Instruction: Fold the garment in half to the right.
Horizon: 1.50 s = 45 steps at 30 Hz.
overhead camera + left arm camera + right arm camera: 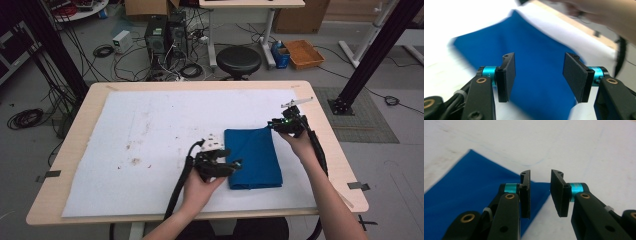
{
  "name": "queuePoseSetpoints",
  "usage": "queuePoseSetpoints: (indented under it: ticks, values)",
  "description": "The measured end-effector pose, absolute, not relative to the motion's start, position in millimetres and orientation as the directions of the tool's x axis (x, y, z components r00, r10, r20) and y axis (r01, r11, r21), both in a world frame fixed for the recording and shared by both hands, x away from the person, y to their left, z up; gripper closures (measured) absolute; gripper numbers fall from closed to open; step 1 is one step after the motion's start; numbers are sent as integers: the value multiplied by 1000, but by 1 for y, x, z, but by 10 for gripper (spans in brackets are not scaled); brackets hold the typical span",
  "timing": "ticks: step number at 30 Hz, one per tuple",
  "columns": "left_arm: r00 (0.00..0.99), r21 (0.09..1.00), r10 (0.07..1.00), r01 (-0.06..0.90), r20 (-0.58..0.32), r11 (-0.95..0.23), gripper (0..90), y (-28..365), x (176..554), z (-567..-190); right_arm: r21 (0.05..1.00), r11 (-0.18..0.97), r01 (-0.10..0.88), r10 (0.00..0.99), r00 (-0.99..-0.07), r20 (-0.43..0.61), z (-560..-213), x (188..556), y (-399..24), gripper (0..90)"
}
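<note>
A folded blue cloth [252,157] lies flat on the white sheet [150,150], right of the table's middle. My left gripper [235,165] sits at the cloth's left edge near the front, pointing right. In the left gripper view it [539,75] stands wide open over the cloth [536,57], with nothing between the pads. My right gripper [274,124] hovers at the cloth's far right corner. In the right gripper view its jaws [540,192] are a narrow gap apart over that corner [469,185], and no fabric is pinched between them.
The sheet covers most of the wooden table [75,130] and shows brown stains [134,161] to the left. A black stool [238,60] stands behind the far edge. Black frame posts [372,55] rise at the back right and back left.
</note>
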<state>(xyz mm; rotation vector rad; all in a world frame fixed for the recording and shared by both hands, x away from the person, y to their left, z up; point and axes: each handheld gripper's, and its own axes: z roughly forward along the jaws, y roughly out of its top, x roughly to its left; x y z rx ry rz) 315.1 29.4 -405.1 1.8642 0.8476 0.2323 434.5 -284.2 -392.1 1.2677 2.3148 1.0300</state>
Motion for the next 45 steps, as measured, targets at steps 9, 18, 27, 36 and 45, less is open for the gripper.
queuePoseSetpoints:
  ticks: [9,18,27,36,45]
  values:
    - [671,872,716,452,-192,-190,434,83,312,-410,748,322,580,825,-560,78,-404,336,-304,632]
    - [627,867,750,474,-209,-155,427,106,309,-417,696,192,692,795,-526,304,-438,285,-328,629]
    - [637,857,742,484,-207,-176,426,102,309,-421,680,262,684,775,-570,274,-442,278,-319,886]
    - [644,855,737,485,-205,-186,425,102,309,-422,679,267,683,788,-560,253,-441,273,-321,860]
    - [657,879,739,430,-149,-205,409,115,310,-408,756,227,614,800,-561,215,-424,281,-328,563]
